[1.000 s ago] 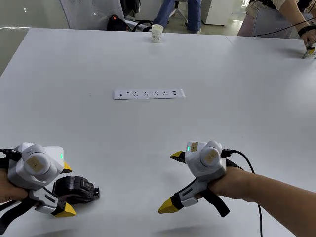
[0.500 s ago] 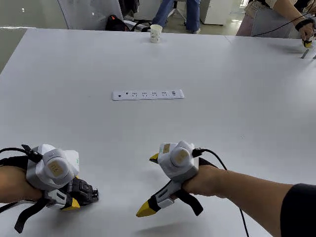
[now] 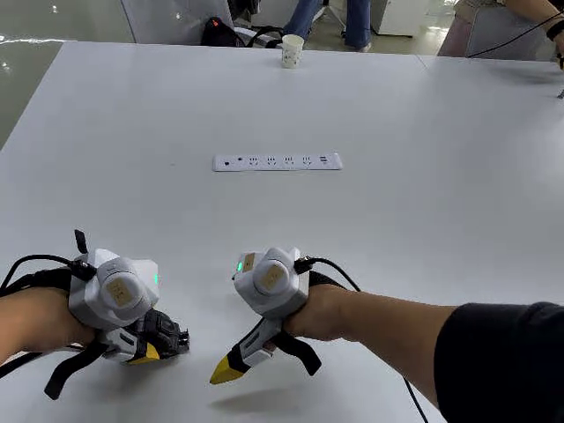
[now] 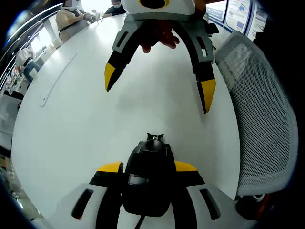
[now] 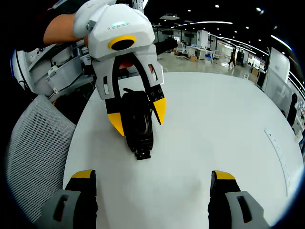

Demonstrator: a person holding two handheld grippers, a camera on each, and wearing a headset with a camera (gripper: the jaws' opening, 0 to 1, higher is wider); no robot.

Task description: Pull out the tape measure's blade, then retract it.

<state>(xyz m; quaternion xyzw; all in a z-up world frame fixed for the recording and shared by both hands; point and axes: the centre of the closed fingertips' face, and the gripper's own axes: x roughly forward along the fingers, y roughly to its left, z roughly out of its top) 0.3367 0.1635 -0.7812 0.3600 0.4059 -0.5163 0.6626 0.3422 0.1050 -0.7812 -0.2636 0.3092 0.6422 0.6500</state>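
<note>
Black hard plastic, the tape measure (image 4: 147,183) is clamped between the left gripper's (image 4: 147,166) jaws, its blade hook (image 4: 155,137) pointing ahead. Facing it, the right gripper (image 5: 153,174) is spread wide and empty. The case looks rigid; pinch the small hook squarely, since the blade is likely springy.

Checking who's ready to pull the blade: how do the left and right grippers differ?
The left gripper is shut on the tape measure; the right gripper is open, holding nothing. The left gripper's jaws hug the case; the right gripper's stand wide, clear of it. Both have yellow tips and face each other.
</note>
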